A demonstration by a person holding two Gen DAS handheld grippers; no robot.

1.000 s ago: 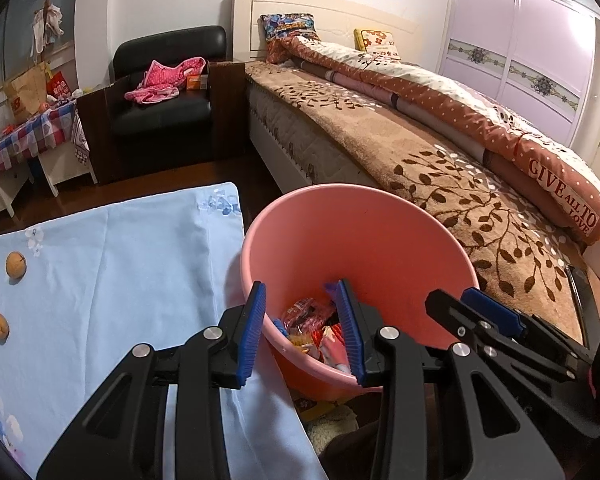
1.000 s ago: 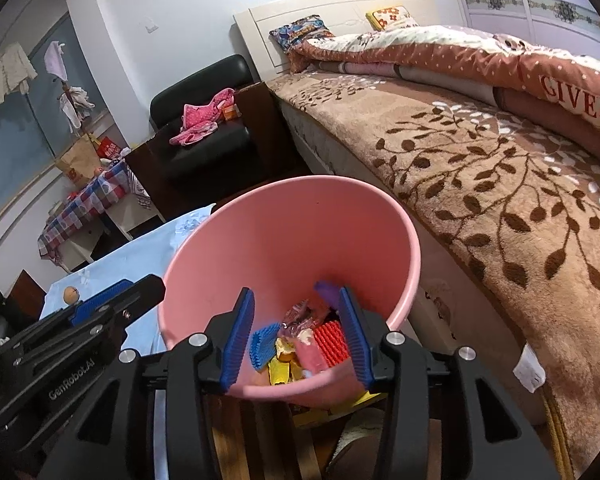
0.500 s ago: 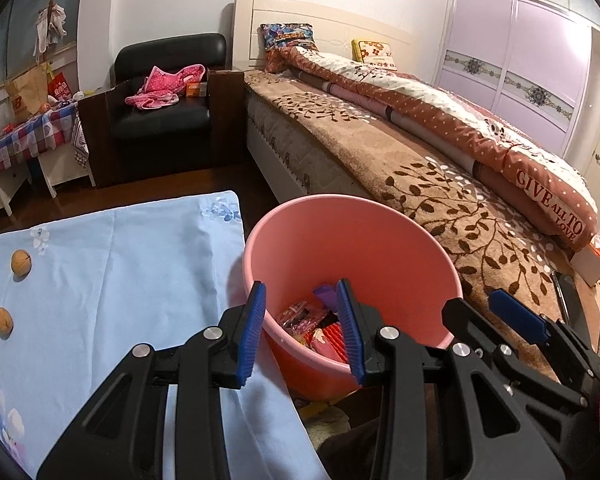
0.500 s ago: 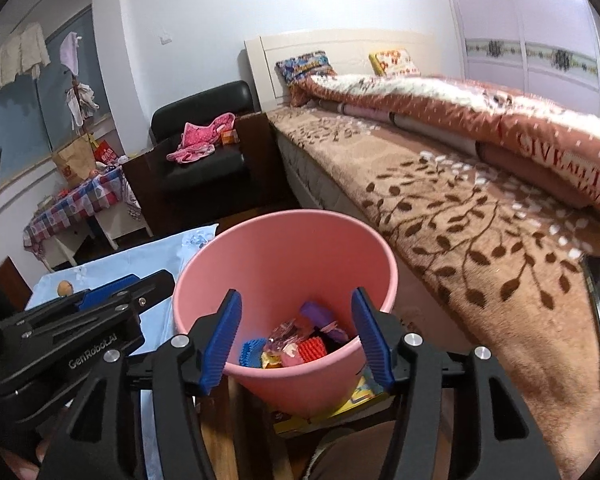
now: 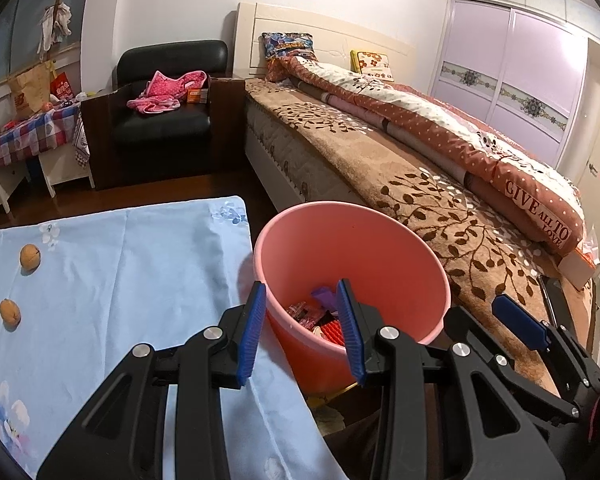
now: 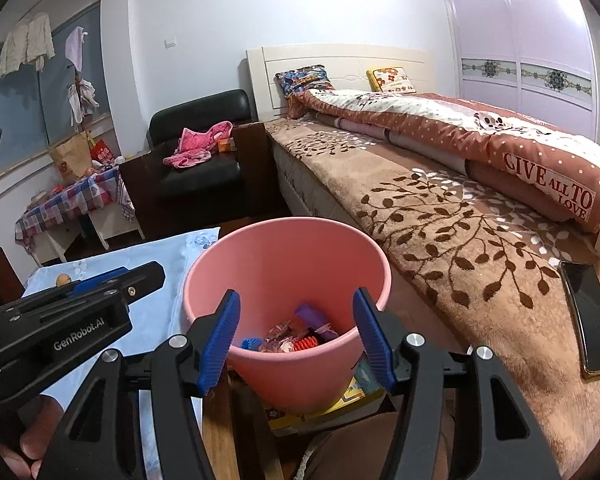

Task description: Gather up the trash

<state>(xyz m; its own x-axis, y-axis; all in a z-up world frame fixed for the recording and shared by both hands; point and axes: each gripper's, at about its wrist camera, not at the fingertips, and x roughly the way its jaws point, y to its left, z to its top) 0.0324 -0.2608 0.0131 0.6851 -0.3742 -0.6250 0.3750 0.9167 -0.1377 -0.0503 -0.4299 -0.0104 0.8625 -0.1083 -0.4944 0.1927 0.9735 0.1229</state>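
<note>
Both grippers, left (image 5: 302,328) and right (image 6: 296,338), hover released and empty above the pink bucket's (image 6: 370,258) near rim, between cloth (image 5: 112,280) and bed (image 6: 440,216).

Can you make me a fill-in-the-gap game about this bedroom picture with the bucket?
1. The bucket holding the wrappers is the colour ____.
2. On the blue cloth lie ____ walnuts.
3. The phone lies on the ____.
4. Both the left tool and the right tool are ____, holding nothing.

Missing words: pink; two; bed; open
</note>
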